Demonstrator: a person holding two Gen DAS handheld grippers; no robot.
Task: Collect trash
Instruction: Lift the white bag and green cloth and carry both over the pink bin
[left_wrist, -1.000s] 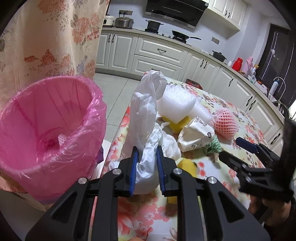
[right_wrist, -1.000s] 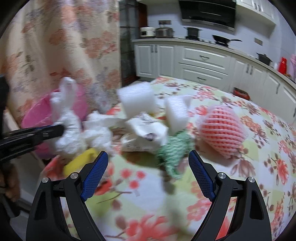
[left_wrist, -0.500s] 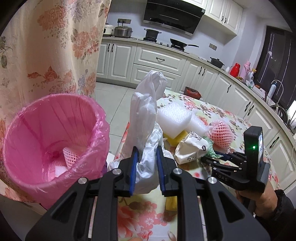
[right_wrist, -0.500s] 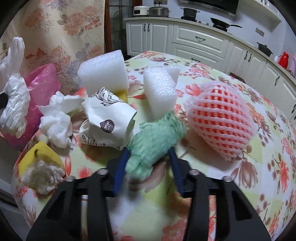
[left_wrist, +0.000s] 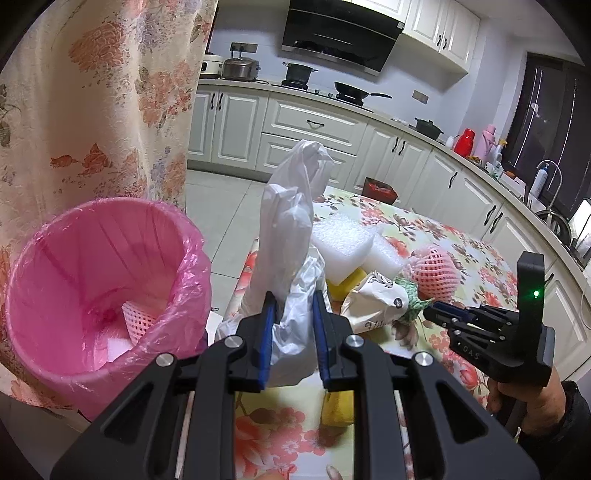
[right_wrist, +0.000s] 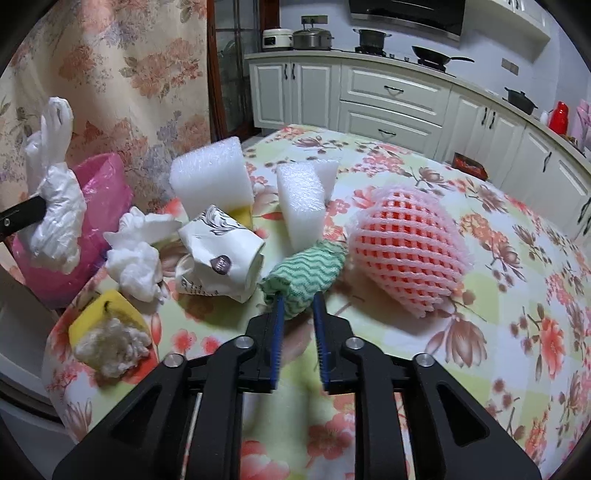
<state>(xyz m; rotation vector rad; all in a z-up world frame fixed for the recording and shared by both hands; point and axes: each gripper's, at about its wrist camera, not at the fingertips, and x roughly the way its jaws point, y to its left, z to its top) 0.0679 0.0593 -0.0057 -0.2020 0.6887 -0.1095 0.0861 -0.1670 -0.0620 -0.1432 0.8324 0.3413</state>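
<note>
My left gripper (left_wrist: 291, 297) is shut on a white plastic bag (left_wrist: 288, 236) and holds it above the table's left edge, beside a pink-lined trash bin (left_wrist: 96, 291). The bag also shows in the right wrist view (right_wrist: 55, 206). My right gripper (right_wrist: 298, 297) is shut on a green-and-white wavy cloth (right_wrist: 306, 275) that rests on the floral table (right_wrist: 480, 332). On the table lie a crushed paper cup (right_wrist: 218, 254), crumpled tissue (right_wrist: 136, 254), two white foam blocks (right_wrist: 210, 173), a pink foam fruit net (right_wrist: 406, 254) and a yellow sponge (right_wrist: 107, 328).
The bin (right_wrist: 74, 229) stands off the table's left edge and holds a pink net and white scraps. A floral curtain (left_wrist: 92, 110) hangs behind it. Kitchen cabinets (left_wrist: 314, 129) run along the far wall. A second yellow sponge (left_wrist: 347, 282) lies under the foam.
My right gripper moved in and closed on the green cloth. My left gripper, still holding the bag, rose a little beside the bin.
</note>
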